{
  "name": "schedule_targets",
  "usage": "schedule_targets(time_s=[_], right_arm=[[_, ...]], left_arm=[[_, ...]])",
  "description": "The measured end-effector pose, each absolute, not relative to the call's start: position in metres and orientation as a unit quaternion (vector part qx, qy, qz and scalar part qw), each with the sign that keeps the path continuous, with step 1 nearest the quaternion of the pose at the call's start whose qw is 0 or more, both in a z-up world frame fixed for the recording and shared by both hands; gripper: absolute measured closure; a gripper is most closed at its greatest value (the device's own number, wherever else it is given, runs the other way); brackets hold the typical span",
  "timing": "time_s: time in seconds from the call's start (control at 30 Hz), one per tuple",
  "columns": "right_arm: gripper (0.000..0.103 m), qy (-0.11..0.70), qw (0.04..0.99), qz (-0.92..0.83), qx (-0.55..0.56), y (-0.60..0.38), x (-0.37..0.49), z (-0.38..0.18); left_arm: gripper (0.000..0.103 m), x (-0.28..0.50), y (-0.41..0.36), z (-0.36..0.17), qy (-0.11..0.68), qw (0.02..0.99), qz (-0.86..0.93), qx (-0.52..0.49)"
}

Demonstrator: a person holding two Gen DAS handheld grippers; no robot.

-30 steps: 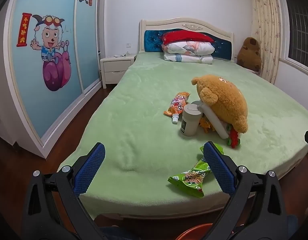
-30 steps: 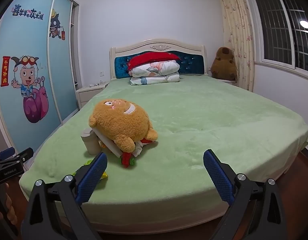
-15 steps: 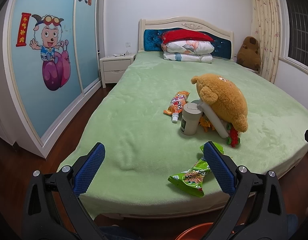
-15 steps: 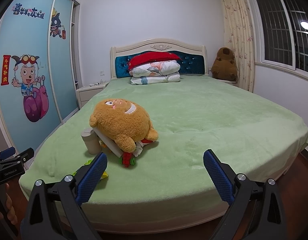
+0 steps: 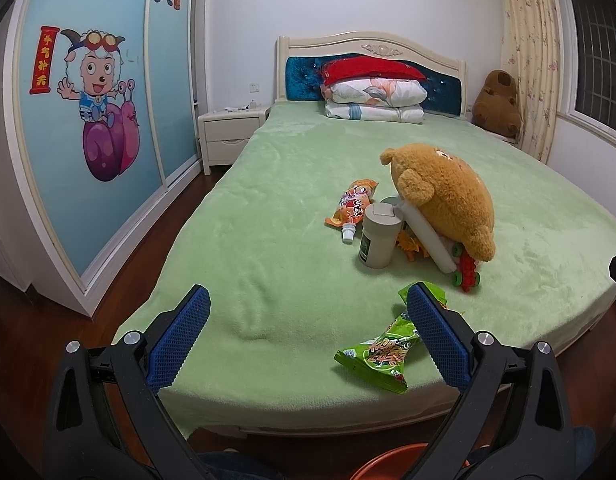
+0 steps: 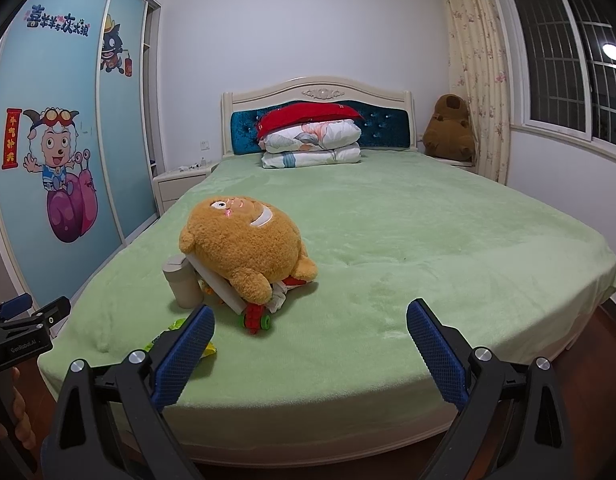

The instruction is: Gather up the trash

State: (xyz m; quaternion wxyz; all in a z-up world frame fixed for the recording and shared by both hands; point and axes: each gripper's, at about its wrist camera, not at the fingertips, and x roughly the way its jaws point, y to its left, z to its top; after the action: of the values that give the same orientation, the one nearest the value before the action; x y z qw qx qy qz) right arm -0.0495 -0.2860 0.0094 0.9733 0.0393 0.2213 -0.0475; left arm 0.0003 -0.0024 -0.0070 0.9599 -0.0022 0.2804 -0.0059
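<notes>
On the green bed [image 5: 268, 216], a plush toy [image 5: 444, 196] leans over a grey canister [image 5: 378, 236] at one o'clock, with the green wrapper [image 5: 382, 354] at five o'clock near the bed's edge. Both the left gripper [image 5: 304, 334] and right gripper [image 6: 310, 346] are wide open and empty; I'd lower the left one squarely over the wrapper's middle. "GenRobot.AI" is readable on the left gripper's body in the right view; the wrapper's print is illegible.

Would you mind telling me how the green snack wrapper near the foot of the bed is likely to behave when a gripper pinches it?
The green snack wrapper looks crumpled and thin, so it will probably flex and crush rather than stay stiff. Its glossy film may slip between the pads. It lies flat on the soft green blanket, so it is unlikely to roll, and it looks light.
</notes>
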Motion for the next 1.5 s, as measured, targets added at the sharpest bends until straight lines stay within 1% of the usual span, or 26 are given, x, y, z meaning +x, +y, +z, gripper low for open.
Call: schedule_targets(time_s=[1.23, 1.5], right_arm=[[0.008, 0.222, 0.973, -0.047, 0.038, -0.285, -0.049, 0.009], [0.008, 0.225, 0.972, -0.047, 0.037, -0.285, -0.047, 0.007]], left_arm=[[0.007, 0.003, -0.003, -0.013, 0.289, 0.957, -0.012, 0.002], [0.007, 0.008, -0.007, -0.021, 0.304, 0.952, -0.021, 0.006]])
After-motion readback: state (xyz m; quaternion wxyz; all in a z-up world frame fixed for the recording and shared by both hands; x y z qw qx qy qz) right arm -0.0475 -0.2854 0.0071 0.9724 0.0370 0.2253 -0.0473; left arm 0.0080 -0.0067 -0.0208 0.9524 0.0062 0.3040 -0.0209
